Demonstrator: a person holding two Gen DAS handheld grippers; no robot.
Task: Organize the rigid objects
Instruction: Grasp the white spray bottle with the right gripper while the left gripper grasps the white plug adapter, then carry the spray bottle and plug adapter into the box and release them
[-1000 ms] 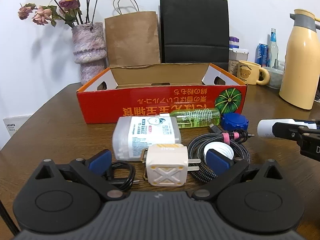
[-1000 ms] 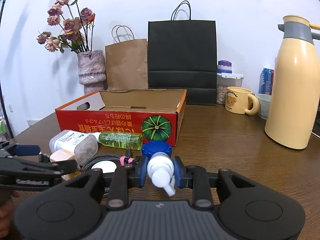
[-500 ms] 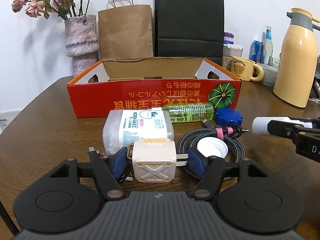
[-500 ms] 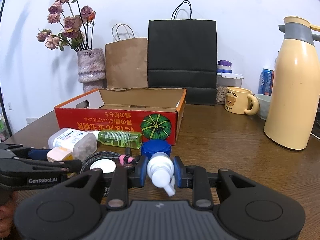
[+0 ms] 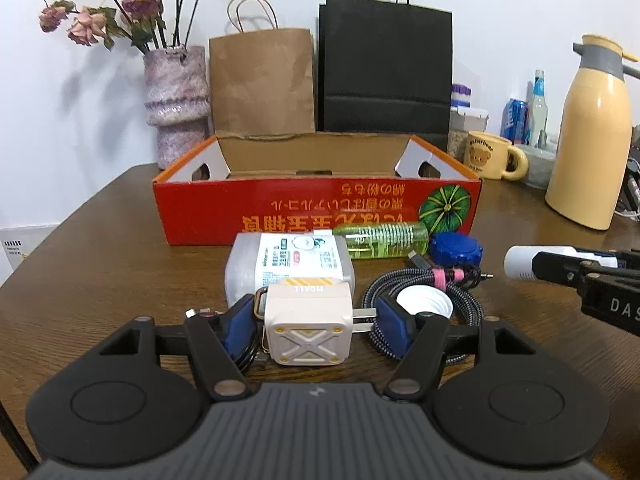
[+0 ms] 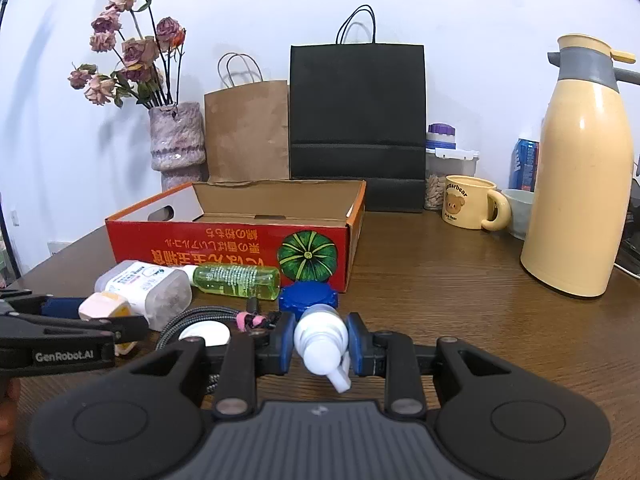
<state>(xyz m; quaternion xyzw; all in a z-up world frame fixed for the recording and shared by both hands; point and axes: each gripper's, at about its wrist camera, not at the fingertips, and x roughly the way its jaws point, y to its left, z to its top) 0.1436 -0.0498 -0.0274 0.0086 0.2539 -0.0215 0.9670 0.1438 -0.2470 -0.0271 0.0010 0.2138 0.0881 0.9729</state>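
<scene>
My left gripper [image 5: 316, 326] is shut on a cream cube charger [image 5: 306, 304]: one blue pad sits at its ringed side, the other against its prongs. Behind the charger lie a clear swab container [image 5: 288, 260], a green bottle [image 5: 380, 236], a blue cap [image 5: 456, 248], and a braided cable [image 5: 468, 300] coiled around a white cap [image 5: 424, 304]. The open red box [image 5: 320, 208] stands behind them. To the right, my right gripper [image 6: 321, 342] is shut on a white pump bottle [image 6: 320, 332], also visible in the left wrist view as the pump bottle [image 5: 520, 262].
At the back stand a vase with dried flowers [image 5: 176, 100], a brown paper bag [image 5: 260, 80] and a black paper bag [image 5: 386, 68]. A bear mug [image 6: 468, 202] and a tall cream thermos jug [image 6: 580, 184] stand at the right. A person's hand [image 6: 8, 400] shows at the left edge.
The left gripper's jaws, wide apart a second ago, have closed onto the cream charger. The right gripper has stayed still with the pump bottle in it.
</scene>
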